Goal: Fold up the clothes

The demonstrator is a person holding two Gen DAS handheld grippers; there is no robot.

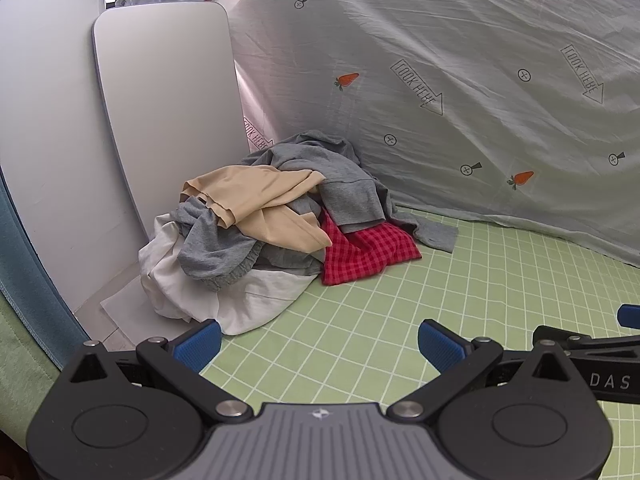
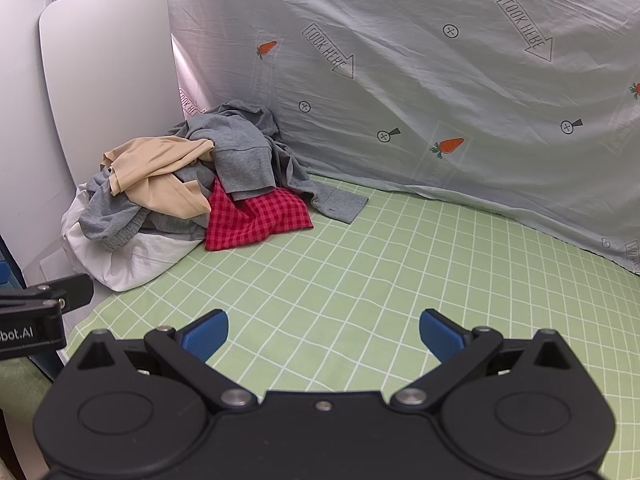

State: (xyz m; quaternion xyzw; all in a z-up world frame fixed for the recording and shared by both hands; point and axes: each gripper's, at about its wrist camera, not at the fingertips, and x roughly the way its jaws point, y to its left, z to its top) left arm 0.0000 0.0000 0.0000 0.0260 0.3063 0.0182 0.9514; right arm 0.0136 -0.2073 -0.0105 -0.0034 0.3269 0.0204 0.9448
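clothes pile [image 1: 280,224] on green grid sheet [image 1: 460,320]

Pale blue sheet [image 1: 440,60] hung as backdrop carried repeated arrow outlines lettered "LOOK HERE" [image 1: 416,86], some letters printed reversed; one more read at upper right [image 1: 582,74]. Same print showed in right wrist view [image 2: 328,56], [image 2: 526,34]. A partial, reddish "LOOK HERE" sat low beside the white board [image 1: 258,136]. Sheet also bore circled plus signs [image 1: 524,75] and orange carrot marks [image 1: 347,79]. Right gripper [image 1: 612,380] body read "DAS", cut off. Left gripper [image 2: 24,334] body read "bot.AI", start cut off.
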